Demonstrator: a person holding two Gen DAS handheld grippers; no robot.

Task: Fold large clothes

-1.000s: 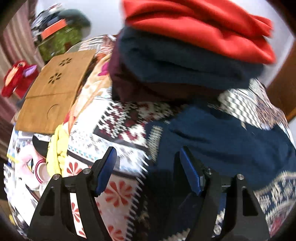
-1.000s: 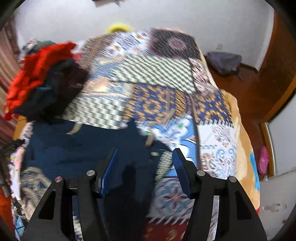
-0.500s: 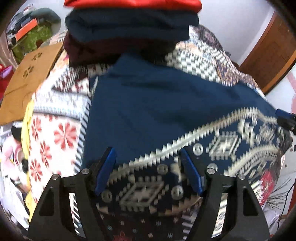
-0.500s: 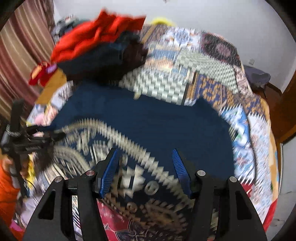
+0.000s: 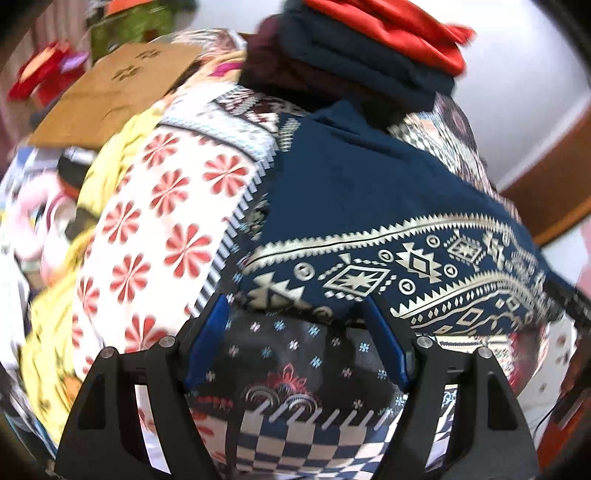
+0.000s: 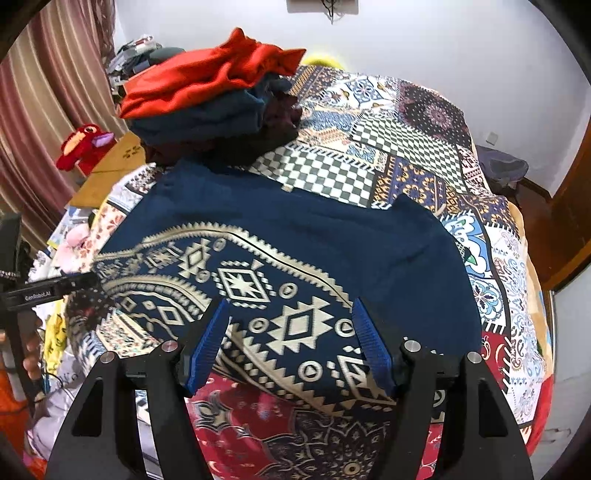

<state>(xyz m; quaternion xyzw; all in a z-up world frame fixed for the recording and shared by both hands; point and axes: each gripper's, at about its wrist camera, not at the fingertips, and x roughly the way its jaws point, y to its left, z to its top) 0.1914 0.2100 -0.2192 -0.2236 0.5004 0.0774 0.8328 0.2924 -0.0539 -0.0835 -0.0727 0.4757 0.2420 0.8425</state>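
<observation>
Two open tools [image 5: 295, 314] [image 6: 290, 314] above navy garment [image 6: 295, 236]

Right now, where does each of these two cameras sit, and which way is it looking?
Left wrist: on the left gripper, looking down along its open fingers at the near edge of the navy patterned garment.
Right wrist: on the right gripper, jaws just opening, empty, above the same garment's hem; the other gripper and a hand show at left.
Shared: the garment, the patchwork bedspread, the folded stack topped in red.

Motion-blurred clutter [image 5: 40, 206] at the left wrist view's left edge, red garment [image 5: 388, 22] cropped above.
</observation>
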